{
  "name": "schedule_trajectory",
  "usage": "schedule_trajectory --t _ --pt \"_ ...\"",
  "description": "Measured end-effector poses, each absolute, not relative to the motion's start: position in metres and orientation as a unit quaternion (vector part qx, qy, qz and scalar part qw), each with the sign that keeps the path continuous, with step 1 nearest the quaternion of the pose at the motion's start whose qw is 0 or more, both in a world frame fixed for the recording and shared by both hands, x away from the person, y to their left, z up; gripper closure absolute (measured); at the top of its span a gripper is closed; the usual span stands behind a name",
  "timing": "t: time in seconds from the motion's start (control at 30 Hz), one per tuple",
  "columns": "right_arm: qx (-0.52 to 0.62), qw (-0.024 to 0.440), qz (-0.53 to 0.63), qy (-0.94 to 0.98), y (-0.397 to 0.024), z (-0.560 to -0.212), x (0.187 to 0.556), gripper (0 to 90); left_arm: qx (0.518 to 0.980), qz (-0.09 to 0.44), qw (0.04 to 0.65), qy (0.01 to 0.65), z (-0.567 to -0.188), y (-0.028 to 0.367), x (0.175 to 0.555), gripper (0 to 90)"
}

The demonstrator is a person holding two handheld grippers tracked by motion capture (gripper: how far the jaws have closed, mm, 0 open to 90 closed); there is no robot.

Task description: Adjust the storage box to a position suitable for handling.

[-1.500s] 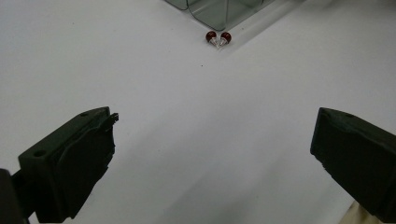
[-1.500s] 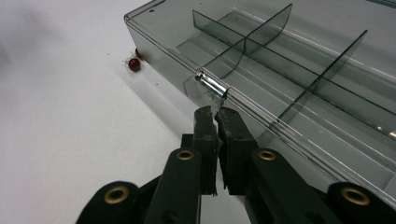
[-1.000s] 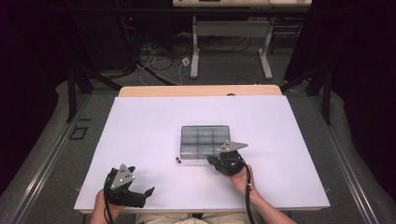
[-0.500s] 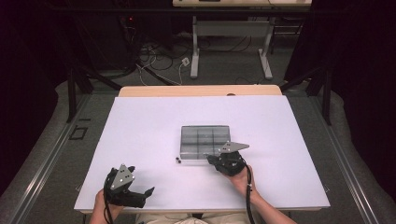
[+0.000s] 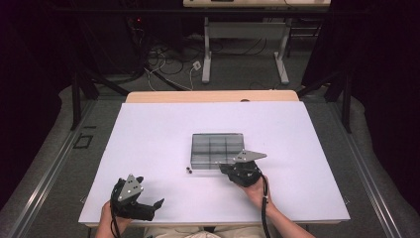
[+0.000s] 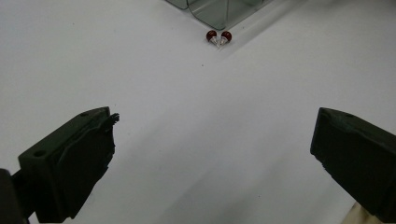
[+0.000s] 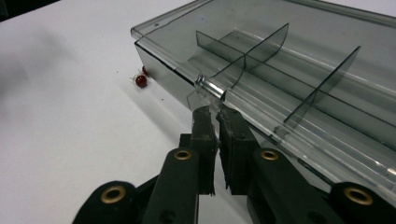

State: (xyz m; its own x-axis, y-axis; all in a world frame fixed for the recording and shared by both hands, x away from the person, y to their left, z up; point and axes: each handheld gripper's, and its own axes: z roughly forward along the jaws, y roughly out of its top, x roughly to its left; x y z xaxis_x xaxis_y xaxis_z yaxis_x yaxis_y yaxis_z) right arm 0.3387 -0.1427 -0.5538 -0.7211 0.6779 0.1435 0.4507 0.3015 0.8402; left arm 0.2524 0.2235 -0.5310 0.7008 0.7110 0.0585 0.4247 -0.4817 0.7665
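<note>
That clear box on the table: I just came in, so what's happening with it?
A person works at a white table with a gripper in each hand. The right gripper, nearly shut, sits at the front latch of the clear divided box, with nothing visibly held. The left gripper is open over bare table. Two small red-headed pins lie beside the box.

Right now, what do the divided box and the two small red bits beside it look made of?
Divided box: smoke-tinted clear plastic, glossy; the dividers and table show through its walls. Red bits: glossy red heads, probably plastic or glass, on pale tips; too small to tell more.
</note>
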Motion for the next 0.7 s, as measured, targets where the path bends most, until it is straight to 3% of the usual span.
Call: schedule_trajectory --t 0.7 --pt "0.352 0.115 0.482 0.794 -0.1434 -0.5527 0.3395 84.1 0.838 0.19 0.383 0.339 -0.5305 0.2228 0.2514 0.0"
